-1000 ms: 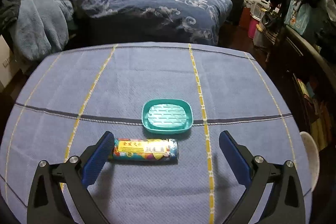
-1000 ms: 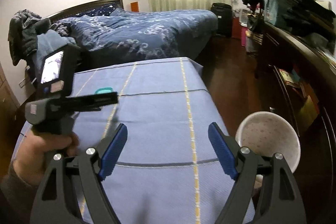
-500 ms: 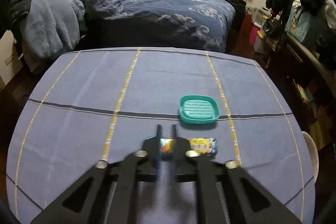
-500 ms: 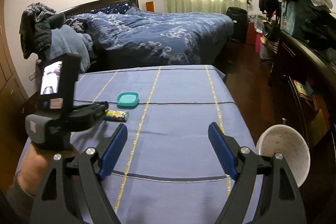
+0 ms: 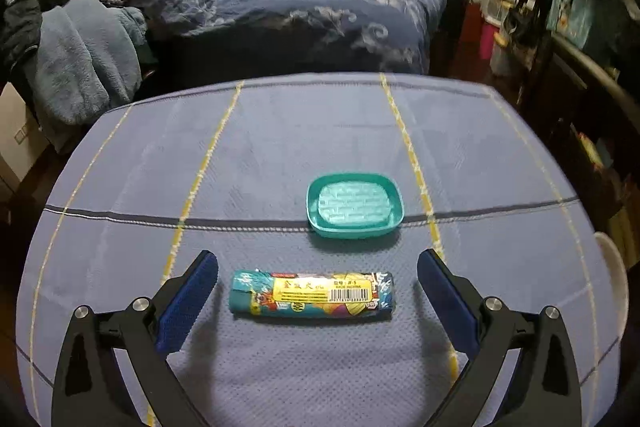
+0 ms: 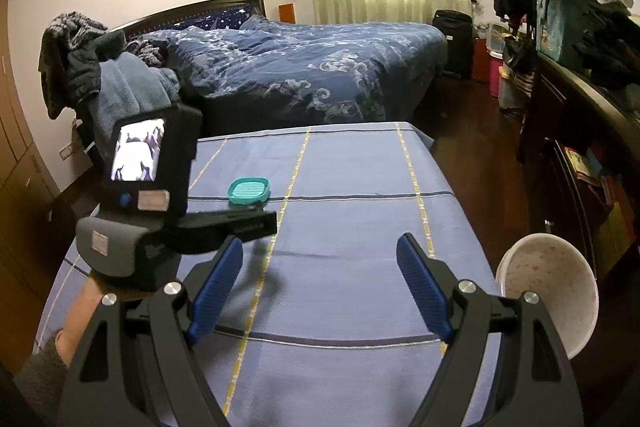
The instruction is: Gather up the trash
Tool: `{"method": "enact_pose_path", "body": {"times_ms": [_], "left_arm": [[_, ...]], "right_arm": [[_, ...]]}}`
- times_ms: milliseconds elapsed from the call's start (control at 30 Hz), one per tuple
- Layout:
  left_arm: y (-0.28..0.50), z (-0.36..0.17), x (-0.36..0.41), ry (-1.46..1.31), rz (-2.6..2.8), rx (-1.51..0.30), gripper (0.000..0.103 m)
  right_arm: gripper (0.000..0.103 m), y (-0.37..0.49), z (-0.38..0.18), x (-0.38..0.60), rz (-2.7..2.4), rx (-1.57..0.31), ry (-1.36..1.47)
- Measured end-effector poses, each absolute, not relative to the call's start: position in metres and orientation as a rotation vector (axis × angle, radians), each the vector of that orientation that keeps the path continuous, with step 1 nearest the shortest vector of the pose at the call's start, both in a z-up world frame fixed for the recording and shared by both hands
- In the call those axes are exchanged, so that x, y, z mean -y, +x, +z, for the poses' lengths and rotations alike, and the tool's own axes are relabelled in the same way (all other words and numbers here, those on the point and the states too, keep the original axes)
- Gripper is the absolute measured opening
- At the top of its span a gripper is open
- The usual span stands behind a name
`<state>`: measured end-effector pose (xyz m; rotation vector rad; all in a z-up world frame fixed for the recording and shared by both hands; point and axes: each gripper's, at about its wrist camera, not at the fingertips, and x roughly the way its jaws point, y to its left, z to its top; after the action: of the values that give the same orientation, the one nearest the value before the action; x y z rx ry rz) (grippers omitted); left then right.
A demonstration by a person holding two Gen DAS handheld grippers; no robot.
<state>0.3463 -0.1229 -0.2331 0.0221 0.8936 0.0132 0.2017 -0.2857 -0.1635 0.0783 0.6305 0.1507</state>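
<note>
Left hand-held gripper [image 5: 318,291] tilted down over the near part of the desk [image 5: 280,147], jaws opening and standing wide, blue pads clear of everything. Between them, untouched: a rolled, colourfully printed packet [image 5: 312,294] with a yellow label and barcode, lying crosswise on the blue cloth, a gap on each side to either pad. Just beyond the packet, slightly to the right: a teal soap dish [image 5: 354,206] sitting across the dark stripe of the cloth, apart from the packet.

Right hand-held gripper [image 6: 318,283] hovering over the near right part of the desk, jaws apart, nothing between the pads but bare cloth. In that view, off to the left: the left hand-held gripper's body with its small lit screen, held in a hand [image 6: 80,311] with a grey sleeve; packet hidden behind it. Off the desk's right edge, lower down: a white bin [image 6: 548,283] with a faint speckled pattern, mouth open.

Beyond the desk: a bed [image 6: 320,75] with a dark blue patterned quilt.
</note>
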Motion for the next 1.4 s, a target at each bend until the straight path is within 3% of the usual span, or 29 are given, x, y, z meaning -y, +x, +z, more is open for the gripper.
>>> {"method": "enact_pose_path", "body": {"times_ms": [33, 100, 467, 733, 1167, 1233, 1300, 1400], "left_arm": [[0.346, -0.234, 0.122, 0.013, 0.003, -0.905, 0.099], [0.344, -0.233, 0.118, -0.007, -0.005, -0.899, 0.08], [0.315, -0.211, 0.064, -0.119, -0.001, -0.855, 0.079], [0.291, -0.2, -0.023, -0.256, 0.128, -0.816, 0.08], [0.283, -0.2, -0.084, -0.338, 0.171, -0.796, 0.08], [0.282, -0.2, -0.088, -0.348, 0.173, -0.793, 0.08], [0.28, -0.198, -0.09, -0.352, 0.173, -0.787, 0.08], [0.278, -0.198, -0.089, -0.353, 0.174, -0.786, 0.08]], "right_arm": [[0.08, 0.202, -0.164, 0.287, 0.15, -0.631, 0.084], [0.08, 0.202, -0.163, 0.288, 0.147, -0.631, 0.093], [0.08, 0.232, -0.169, 0.268, 0.194, -0.692, 0.136], [0.081, 0.305, -0.193, 0.21, 0.212, -0.799, 0.114], [0.079, 0.386, -0.231, 0.148, 0.142, -0.919, 0.049], [0.074, 0.386, -0.232, 0.145, 0.124, -0.91, 0.024], [0.057, 0.384, -0.231, 0.145, 0.111, -0.902, 0.003], [0.054, 0.38, -0.231, 0.149, 0.127, -0.9, -0.002]]}}
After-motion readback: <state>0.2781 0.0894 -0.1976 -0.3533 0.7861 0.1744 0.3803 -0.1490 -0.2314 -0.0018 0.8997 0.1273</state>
